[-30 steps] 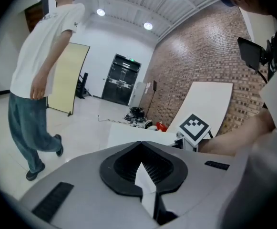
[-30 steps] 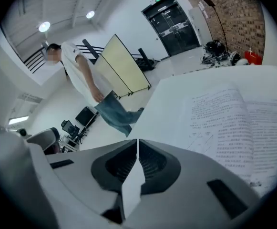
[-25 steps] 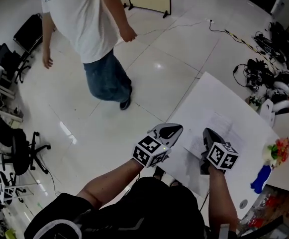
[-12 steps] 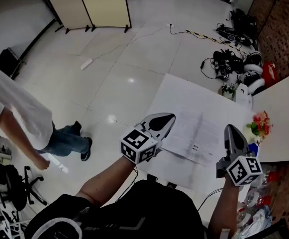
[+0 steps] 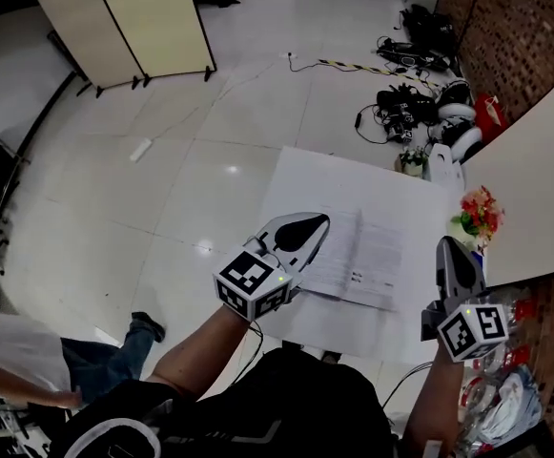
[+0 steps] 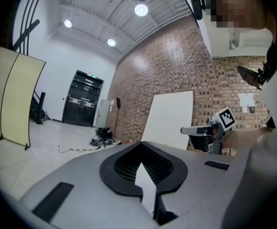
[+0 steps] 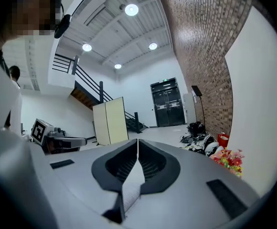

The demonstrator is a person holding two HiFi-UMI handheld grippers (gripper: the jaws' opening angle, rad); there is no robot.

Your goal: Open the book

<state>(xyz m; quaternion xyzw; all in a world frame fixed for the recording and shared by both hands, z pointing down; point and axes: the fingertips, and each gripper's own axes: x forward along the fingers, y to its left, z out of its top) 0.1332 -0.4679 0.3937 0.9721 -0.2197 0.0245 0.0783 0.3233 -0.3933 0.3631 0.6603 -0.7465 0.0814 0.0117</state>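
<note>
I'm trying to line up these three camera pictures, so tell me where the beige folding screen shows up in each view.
Head view: the folding screen stands at the upper left, on the pale floor.
Left gripper view: at the far left edge.
Right gripper view: left of centre, just above the jaws.
Shared landmark: the brick wall, in all three.

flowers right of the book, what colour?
The flowers are red-orange with green leaves; clearest in right gripper view.

The book [image 5: 360, 254] lies open on the white table [image 5: 353, 181].
</note>
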